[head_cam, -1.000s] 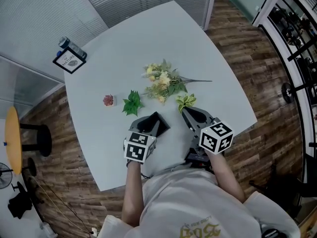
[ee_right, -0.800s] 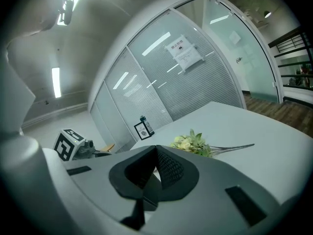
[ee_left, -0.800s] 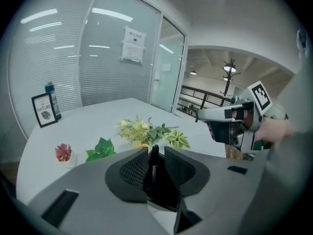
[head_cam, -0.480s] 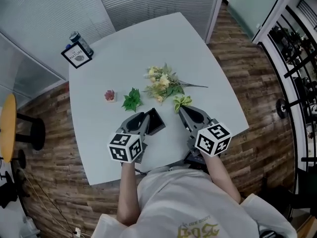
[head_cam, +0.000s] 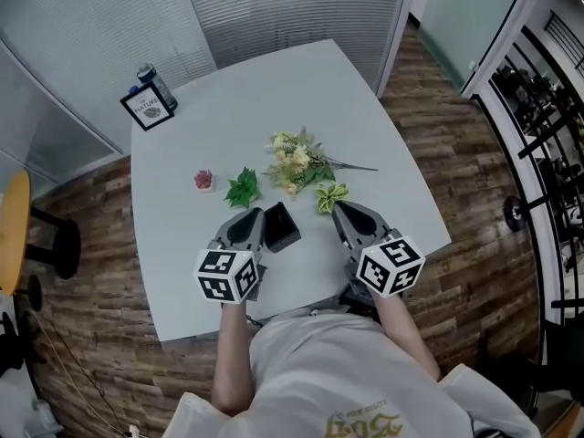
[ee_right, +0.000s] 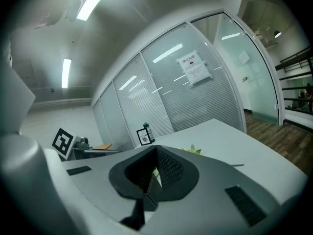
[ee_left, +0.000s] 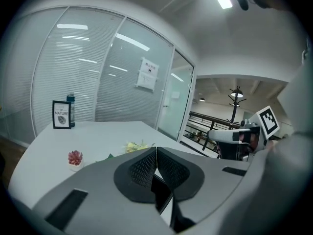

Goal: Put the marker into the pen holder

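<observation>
A black square pen holder (head_cam: 280,226) stands on the white table (head_cam: 383,153) between my two grippers. The left gripper (head_cam: 257,214) is just left of it, with its jaws closed tip to tip on nothing. The right gripper (head_cam: 338,207) sits a short way to the holder's right, also shut and empty. In the left gripper view the pads (ee_left: 146,168) meet, and the dark holder (ee_left: 161,195) shows below them. In the right gripper view the holder (ee_right: 146,196) shows under the closed pads (ee_right: 168,168). No marker shows in any view.
A bunch of artificial flowers (head_cam: 297,160), a green leaf sprig (head_cam: 243,188), a pale striped leaf (head_cam: 328,192) and a small pink plant pot (head_cam: 203,180) lie beyond the holder. A framed sign (head_cam: 149,108) and a bottle (head_cam: 158,84) stand at the far left corner. Glass walls surround the table.
The left gripper has drawn back to the left off the pen holder, which now shows whole between the grippers. The right gripper has hardly moved.
</observation>
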Tool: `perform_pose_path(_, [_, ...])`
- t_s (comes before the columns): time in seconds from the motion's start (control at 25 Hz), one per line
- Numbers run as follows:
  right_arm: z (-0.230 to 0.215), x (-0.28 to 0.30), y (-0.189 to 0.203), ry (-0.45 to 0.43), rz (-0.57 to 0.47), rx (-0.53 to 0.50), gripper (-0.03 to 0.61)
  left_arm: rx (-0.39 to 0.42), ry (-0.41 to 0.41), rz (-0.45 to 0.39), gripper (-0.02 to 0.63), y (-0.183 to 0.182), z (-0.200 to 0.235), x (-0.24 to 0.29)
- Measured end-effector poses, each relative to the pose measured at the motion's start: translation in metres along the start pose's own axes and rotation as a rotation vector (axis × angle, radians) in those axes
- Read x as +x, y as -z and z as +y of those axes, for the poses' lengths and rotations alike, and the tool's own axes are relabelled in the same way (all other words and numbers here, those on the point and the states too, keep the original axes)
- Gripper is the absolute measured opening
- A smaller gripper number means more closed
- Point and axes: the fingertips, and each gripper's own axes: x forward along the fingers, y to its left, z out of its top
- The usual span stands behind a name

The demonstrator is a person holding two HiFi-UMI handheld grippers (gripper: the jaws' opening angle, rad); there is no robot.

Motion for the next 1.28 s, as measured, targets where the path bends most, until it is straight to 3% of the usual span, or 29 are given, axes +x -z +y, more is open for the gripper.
perform_pose_path(0.56, [-0.002,-0.002,0.006,0.011,0.017,-0.003,0.017,0.056,0.035,0.054,0.014,0.010,-0.010,0.004])
perform_pose_path(1.28, [-0.005,-0.004,0.010,0.016,0.022,0.015,0.017,0.051,0.030,0.061,0.014,0.014,-0.006,0.002])
